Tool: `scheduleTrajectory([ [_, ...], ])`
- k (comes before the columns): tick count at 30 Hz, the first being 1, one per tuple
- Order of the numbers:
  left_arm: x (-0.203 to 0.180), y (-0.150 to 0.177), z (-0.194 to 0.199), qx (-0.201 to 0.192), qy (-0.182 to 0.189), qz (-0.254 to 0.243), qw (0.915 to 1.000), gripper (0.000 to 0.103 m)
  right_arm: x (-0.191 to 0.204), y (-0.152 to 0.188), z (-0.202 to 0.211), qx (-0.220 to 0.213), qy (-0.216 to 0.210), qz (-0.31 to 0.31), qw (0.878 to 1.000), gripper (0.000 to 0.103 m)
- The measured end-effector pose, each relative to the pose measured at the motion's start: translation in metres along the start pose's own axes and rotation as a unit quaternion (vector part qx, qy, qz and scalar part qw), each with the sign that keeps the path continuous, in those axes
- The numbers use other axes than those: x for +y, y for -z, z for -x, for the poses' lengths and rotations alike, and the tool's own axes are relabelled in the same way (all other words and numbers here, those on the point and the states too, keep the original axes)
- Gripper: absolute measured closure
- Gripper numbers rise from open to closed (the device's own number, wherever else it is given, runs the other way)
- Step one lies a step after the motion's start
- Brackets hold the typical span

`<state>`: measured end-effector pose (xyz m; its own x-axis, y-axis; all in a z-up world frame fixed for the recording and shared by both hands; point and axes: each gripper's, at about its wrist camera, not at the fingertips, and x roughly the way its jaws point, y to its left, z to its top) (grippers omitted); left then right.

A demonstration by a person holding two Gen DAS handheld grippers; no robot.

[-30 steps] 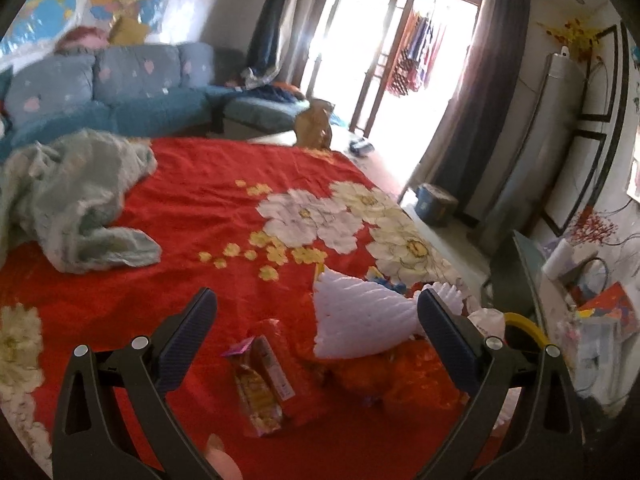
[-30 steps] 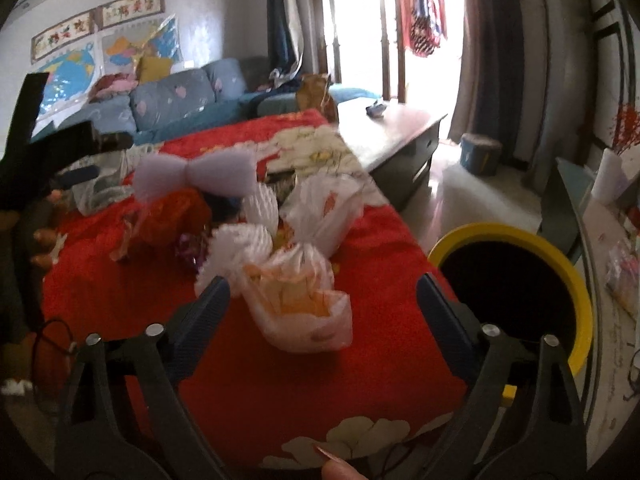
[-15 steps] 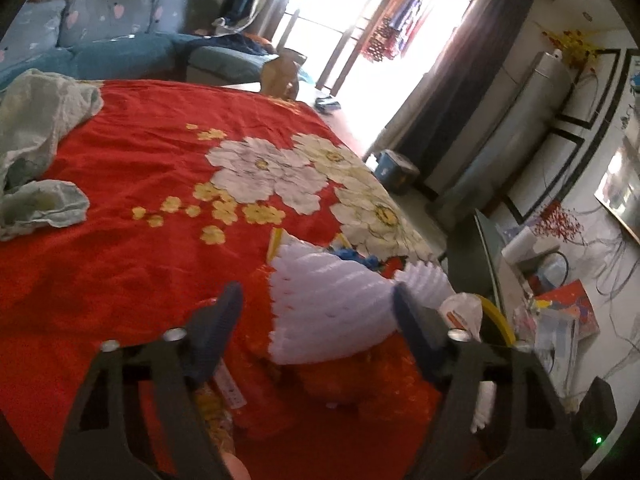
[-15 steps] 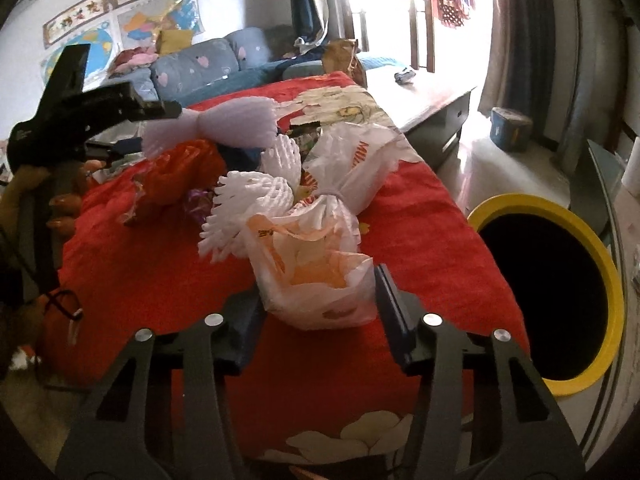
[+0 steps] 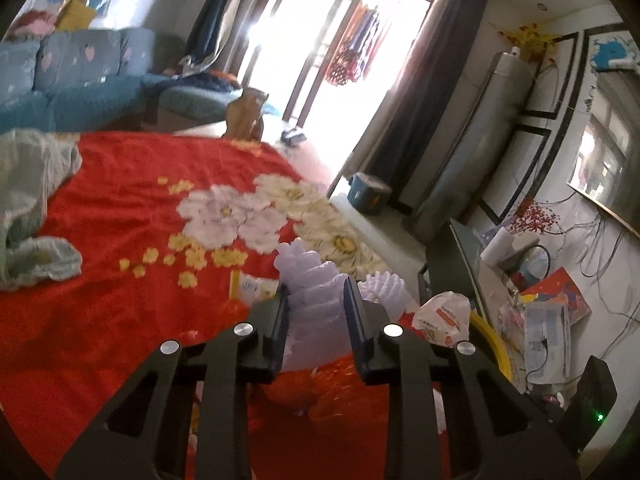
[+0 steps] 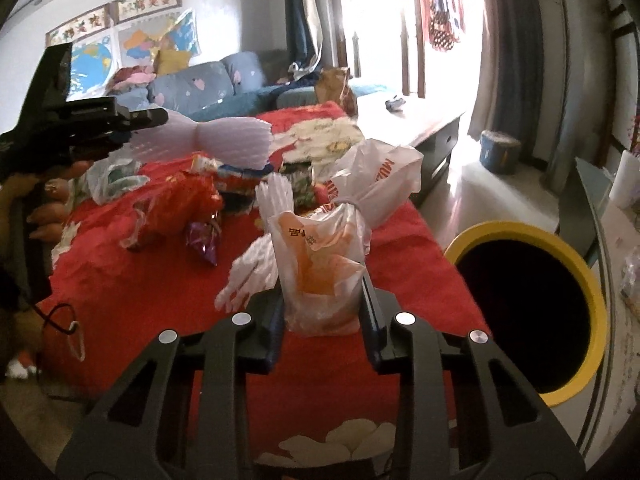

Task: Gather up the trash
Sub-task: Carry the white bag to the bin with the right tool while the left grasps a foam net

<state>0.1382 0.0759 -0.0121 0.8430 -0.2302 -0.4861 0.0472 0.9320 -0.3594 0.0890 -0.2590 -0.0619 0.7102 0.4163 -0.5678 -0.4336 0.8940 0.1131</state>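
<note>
Left tool (image 5: 314, 300) just closed, clamps foam net (image 5: 308, 276), long axis level; right tool (image 6: 322, 300) just closed, clamps upright plastic bag (image 6: 320, 264).

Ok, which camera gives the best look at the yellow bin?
The right wrist view: the yellow bin shows its whole rim and dark opening beside the red cloth. The left wrist view catches only a sliver of rim.

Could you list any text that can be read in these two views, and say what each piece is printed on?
"MU", orange letters, cut off by folds: tied white plastic bag.
Orange print on the translucent bag in the right gripper: too blurred.
Wall banners above the maps: characters too blurred.
Red label on the crumpled white bag: too small.
</note>
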Motion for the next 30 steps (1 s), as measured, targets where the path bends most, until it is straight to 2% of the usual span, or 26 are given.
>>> scheduleTrajectory([
  [6,-0.029,-0.007,0.015,-0.013,-0.001,-0.031,0.9994,0.079,-0.006,-0.01,0.013,-0.025,0.003,0.0,1.0,0.079],
  [12,-0.057,-0.004,0.016,-0.004,0.004,-0.049,0.9988,0.079,-0.016,-0.015,0.024,-0.041,0.011,-0.011,0.999,0.079],
  [30,-0.132,0.02,-0.012,0.034,0.033,-0.086,0.9952,0.08,-0.087,-0.007,0.052,-0.064,0.07,-0.099,0.991,0.079],
])
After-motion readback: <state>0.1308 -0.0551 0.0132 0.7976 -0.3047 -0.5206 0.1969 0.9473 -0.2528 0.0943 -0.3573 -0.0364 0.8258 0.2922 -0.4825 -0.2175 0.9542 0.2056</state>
